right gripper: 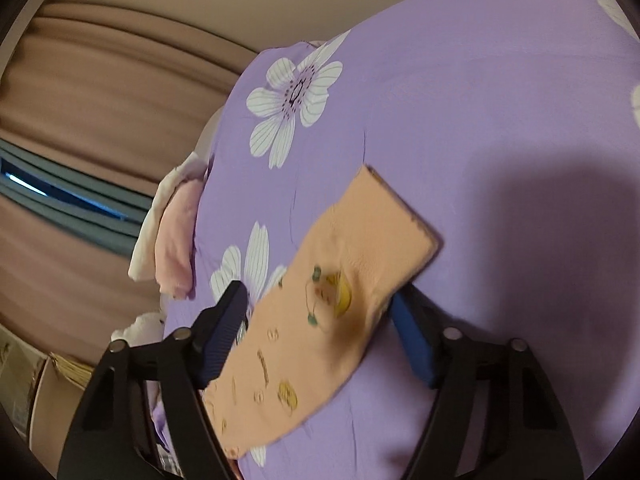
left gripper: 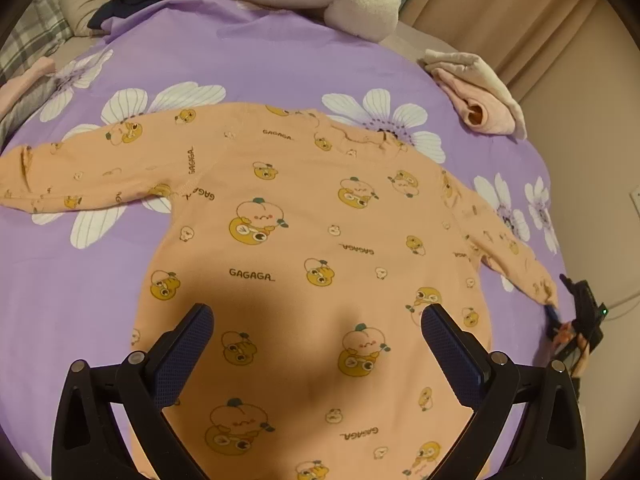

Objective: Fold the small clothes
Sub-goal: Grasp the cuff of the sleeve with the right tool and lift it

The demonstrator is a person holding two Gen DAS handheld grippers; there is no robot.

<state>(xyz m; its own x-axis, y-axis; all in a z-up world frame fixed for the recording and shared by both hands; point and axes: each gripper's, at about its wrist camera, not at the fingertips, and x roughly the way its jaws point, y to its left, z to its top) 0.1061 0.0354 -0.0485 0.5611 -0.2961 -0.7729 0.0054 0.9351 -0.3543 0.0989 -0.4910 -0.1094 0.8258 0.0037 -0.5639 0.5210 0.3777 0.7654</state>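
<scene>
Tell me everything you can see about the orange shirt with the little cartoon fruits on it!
The orange shirt is a small long-sleeved top of soft-looking knit, printed with yellow and peach cartoon characters and the word GAGAGA. It lies flat and unfolded on the purple flowered bedsheet, both sleeves spread out sideways. The left gripper hovers open above its lower body, casting a shadow. In the right wrist view, the right sleeve's cuff end lies between the open fingers of the right gripper; whether they touch it is unclear.

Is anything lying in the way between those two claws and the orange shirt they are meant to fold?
Nothing visible. The left gripper hangs open over the bare body of the shirt. The right gripper is open with the sleeve already between its fingers. The folded clothes lie apart, near the bed's edge.
</scene>
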